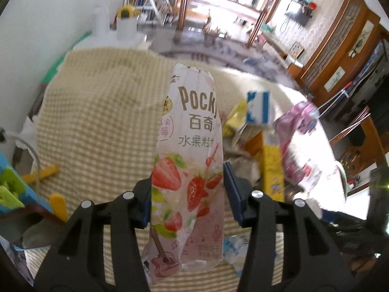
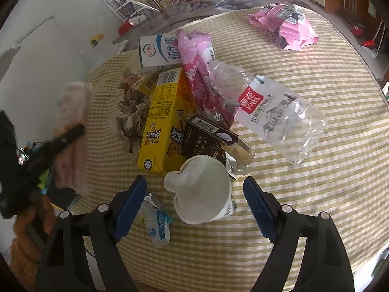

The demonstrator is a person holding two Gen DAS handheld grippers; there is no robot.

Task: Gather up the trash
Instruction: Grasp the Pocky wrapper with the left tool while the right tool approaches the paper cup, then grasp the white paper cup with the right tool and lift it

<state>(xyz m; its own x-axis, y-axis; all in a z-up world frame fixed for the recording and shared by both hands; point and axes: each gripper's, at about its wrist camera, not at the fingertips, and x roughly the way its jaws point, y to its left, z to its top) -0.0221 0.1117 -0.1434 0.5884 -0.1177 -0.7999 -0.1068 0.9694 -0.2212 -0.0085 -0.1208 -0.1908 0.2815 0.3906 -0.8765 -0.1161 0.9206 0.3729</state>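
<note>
Left tool (image 1: 187, 192) grips Pocky wrapper (image 1: 192, 150) (upright) between its pads.

This is a lived-in home, a sitting or dining room. A round table (image 2: 316, 92) under a yellow-and-white checked cloth stands in the middle, strewn with snack wrappers and cartons. On the far side are wooden chairs (image 1: 184, 7); to the right, wallpapered walls, a carved wooden cabinet (image 1: 350, 56) with painted panels, and a patterned rug (image 1: 233, 51) on the floor.
</note>
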